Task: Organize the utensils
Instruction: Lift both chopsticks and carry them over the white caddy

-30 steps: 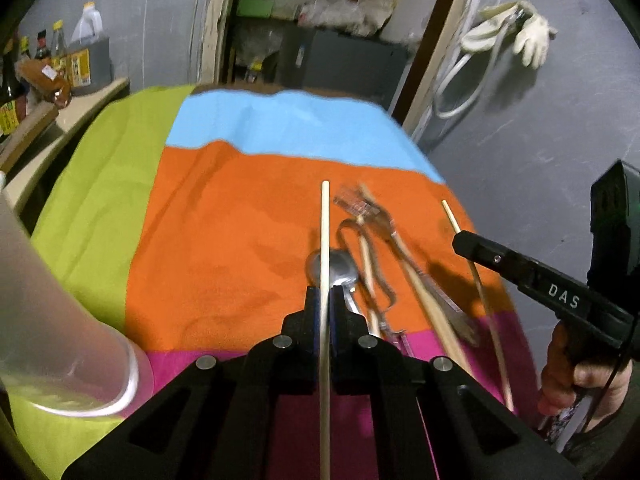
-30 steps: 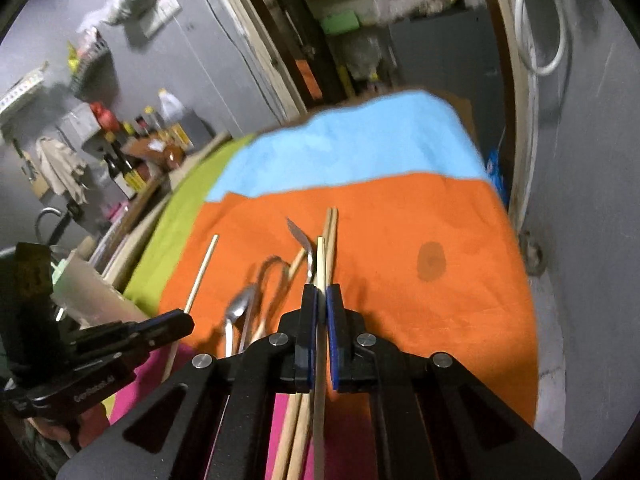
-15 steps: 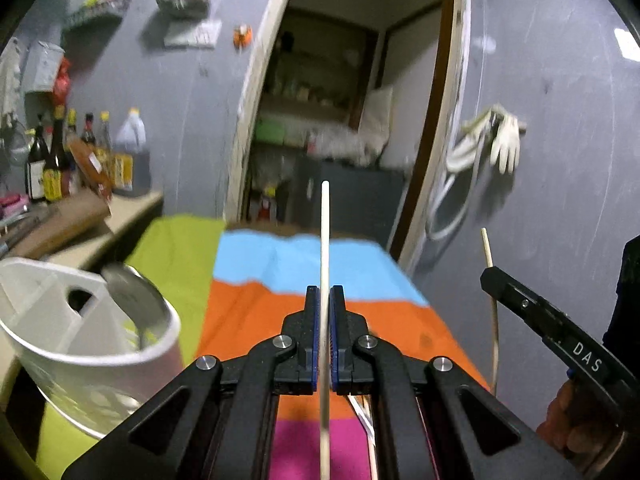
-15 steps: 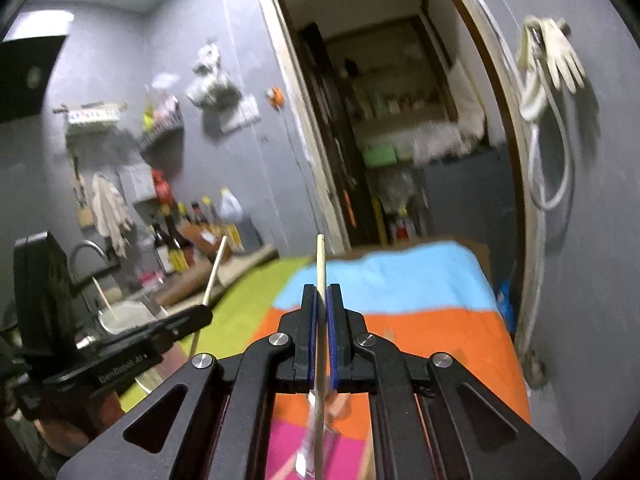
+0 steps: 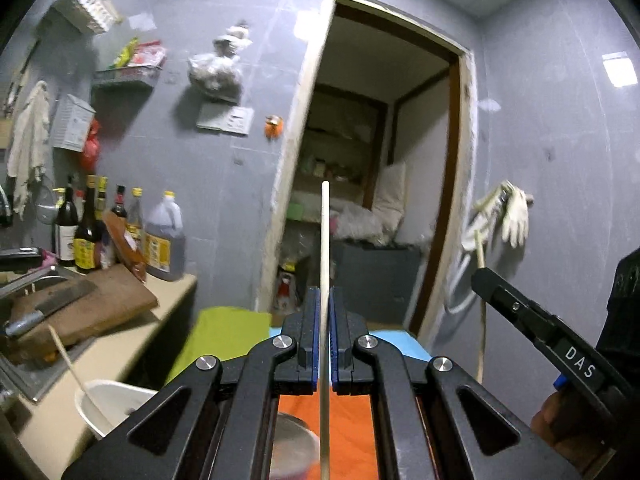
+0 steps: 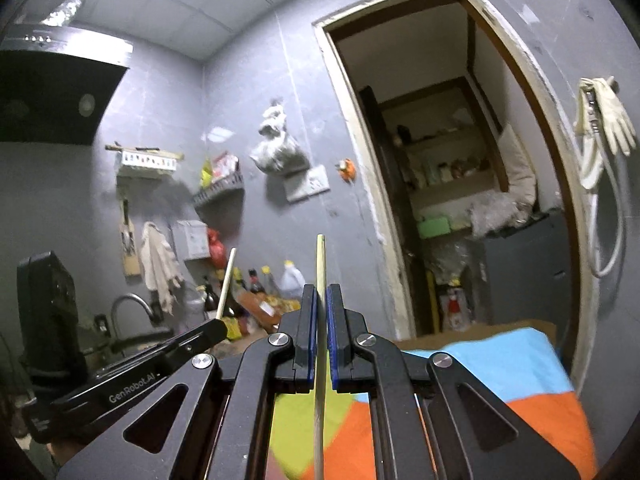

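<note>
Chopsticks (image 5: 325,240) (image 6: 320,264) stand clamped upright between each gripper's jaws.

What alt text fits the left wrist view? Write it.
The black left gripper is shut on a thin pale wooden chopstick pointing up toward a doorway; a white plastic utensil holder sits lower left.

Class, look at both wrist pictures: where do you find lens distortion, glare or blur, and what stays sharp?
Left wrist view: the wooden door frame bows from fisheye distortion, a bright glare patch sits on the grey wall, and the striped cloth is smeared; the thin wooden chopstick stays sharp. Right wrist view: the frame bends likewise, the ceiling light flares, and the cloth's edge blurs.
</note>
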{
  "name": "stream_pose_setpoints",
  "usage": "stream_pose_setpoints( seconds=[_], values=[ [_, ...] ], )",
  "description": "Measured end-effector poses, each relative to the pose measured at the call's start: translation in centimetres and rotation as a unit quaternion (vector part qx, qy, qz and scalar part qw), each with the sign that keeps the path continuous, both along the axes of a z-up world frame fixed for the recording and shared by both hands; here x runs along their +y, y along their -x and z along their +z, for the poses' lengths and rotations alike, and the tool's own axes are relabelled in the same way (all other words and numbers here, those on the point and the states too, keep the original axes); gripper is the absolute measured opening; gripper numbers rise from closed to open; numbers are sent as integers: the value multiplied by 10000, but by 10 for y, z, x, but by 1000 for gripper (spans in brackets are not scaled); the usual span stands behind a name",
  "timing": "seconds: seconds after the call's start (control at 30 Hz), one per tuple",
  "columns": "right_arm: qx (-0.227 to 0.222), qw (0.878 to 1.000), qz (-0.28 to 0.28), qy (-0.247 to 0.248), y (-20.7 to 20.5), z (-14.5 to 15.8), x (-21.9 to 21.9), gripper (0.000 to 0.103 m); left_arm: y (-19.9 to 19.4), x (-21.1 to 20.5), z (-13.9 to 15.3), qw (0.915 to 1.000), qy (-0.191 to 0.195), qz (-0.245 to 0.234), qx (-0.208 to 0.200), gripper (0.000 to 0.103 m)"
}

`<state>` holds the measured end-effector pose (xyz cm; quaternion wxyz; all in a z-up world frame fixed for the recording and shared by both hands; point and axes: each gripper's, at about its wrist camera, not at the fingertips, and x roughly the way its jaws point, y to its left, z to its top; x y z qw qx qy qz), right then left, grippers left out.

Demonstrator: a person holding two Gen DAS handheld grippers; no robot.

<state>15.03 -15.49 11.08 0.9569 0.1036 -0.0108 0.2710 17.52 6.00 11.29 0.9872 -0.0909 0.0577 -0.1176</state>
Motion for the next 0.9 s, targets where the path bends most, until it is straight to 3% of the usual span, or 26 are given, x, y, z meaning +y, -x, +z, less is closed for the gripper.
stream_pose_setpoints(
  seconds=[0.27, 0.47, 0.7, 0.9],
  values=[
    [-413, 9985, 209, -297, -9, 13, 42, 3, -4, 76, 10, 9966, 186, 774, -196, 2],
    [-430, 9970, 308, -569, -21, 6, 67, 3, -9, 119, 0, 9926, 473, 1093, -224, 2],
    [-289, 9981, 256, -470, -36, -8, 88, 3, -19, 129, -21, 9904, 625, 1221, -177, 2],
    [-216, 9993, 119, -278, -47, -23, 97, 3, -23, 119, -35, 9891, 534, 1353, -246, 2]
  ],
)
